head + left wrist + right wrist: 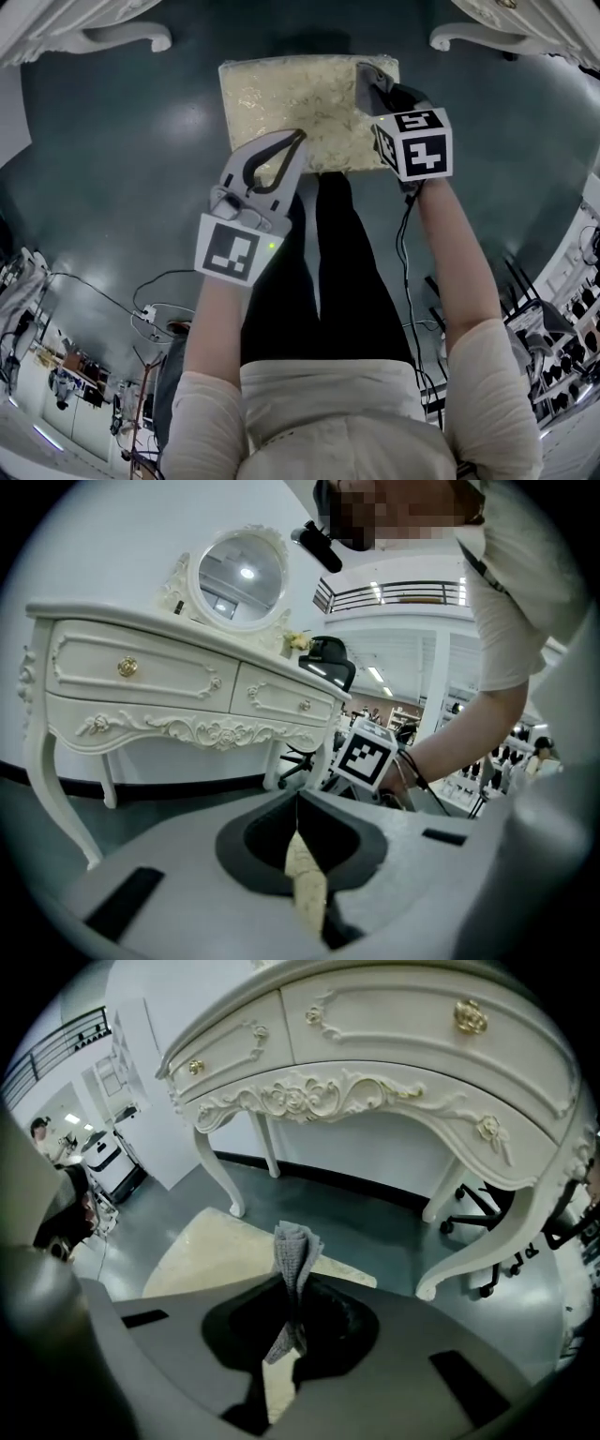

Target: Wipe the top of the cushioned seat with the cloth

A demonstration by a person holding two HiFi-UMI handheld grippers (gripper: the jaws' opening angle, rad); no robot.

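Note:
The cushioned seat (291, 108) is a cream, gold-patterned square on the dark floor, straight ahead of me. My right gripper (367, 82) is over its right far corner, shut on a grey cloth (373, 75). In the right gripper view the cloth (296, 1251) stands folded upright between the jaws, with the seat (211, 1251) below and to the left. My left gripper (298, 141) hovers above the seat's near edge, jaws shut with nothing in them. A sliver of the seat (306, 883) shows through the loop between its jaws.
A white carved dressing table (375, 1063) stands just beyond the seat, with its curved legs (127, 37) at either side. A black office chair (480, 1211) is under the table's right end. Cables (141, 300) lie on the floor behind me at the left.

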